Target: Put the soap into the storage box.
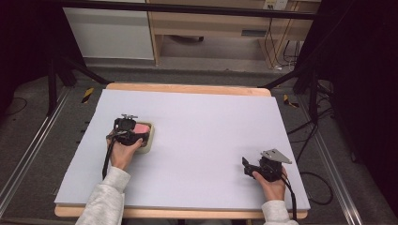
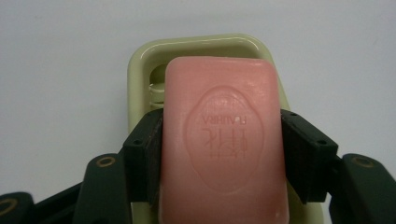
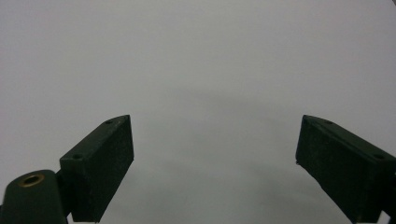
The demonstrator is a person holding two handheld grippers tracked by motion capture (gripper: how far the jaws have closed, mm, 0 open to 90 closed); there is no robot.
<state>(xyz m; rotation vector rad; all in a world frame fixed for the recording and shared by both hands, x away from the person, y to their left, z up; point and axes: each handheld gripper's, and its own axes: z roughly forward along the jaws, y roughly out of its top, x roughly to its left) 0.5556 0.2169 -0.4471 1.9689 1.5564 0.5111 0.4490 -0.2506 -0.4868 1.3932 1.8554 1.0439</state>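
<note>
pink soap (image 2: pixel 224 140) hiding soap dish (image 2: pixel 140 65) floor, near end cropped

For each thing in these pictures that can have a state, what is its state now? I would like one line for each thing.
Pink soap: clamped on both long sides, above the dish, stamped face up.
Soap dish: upright on the table, beneath the soap; whether they touch cannot be told.
Left hand-held gripper: shut on the soap.
Right hand-held gripper: open, nothing between the jaws, over the bare table.

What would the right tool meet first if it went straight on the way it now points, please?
Probably just the bare white table cover: the right tool stands open with nothing between or ahead of its jaws, though depth is hard to judge.
</note>
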